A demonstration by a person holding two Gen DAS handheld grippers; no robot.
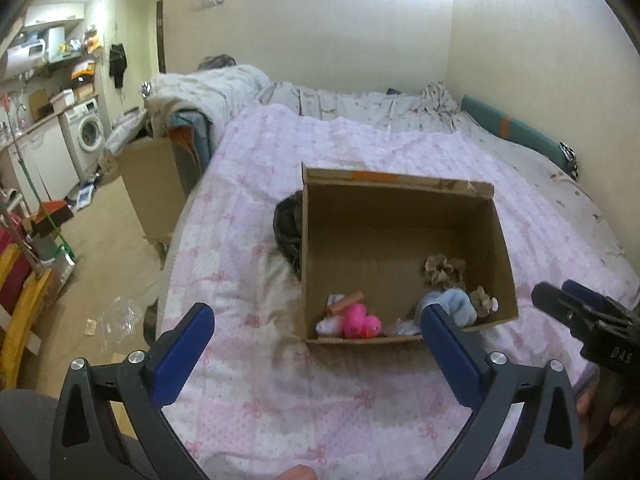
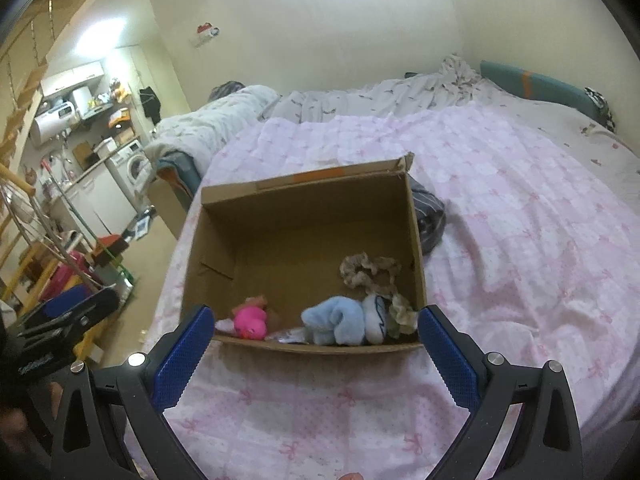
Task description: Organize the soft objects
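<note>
An open cardboard box (image 1: 400, 216) (image 2: 304, 216) stands on the pink bedspread. Inside lie a pink plush toy (image 1: 360, 322) (image 2: 250, 320), a light blue sock bundle (image 1: 456, 304) (image 2: 336, 320), a white sock (image 2: 376, 316) and a beige scrunchie (image 1: 444, 270) (image 2: 368, 270). A dark striped cloth (image 1: 288, 232) (image 2: 428, 216) lies on the bed behind the box. My left gripper (image 1: 316, 320) is open and empty, just short of the box's near wall. My right gripper (image 2: 314, 320) is open and empty at the near wall too; it also shows in the left wrist view (image 1: 580, 312).
The bed (image 2: 520, 208) runs to the wall on the right, with folded quilts (image 1: 216, 92) and a teal pillow (image 1: 516, 128) at the far end. Left of the bed are a cardboard panel (image 1: 152, 184), cluttered floor, a washing machine (image 1: 86, 132) and yellow rails (image 1: 24, 312).
</note>
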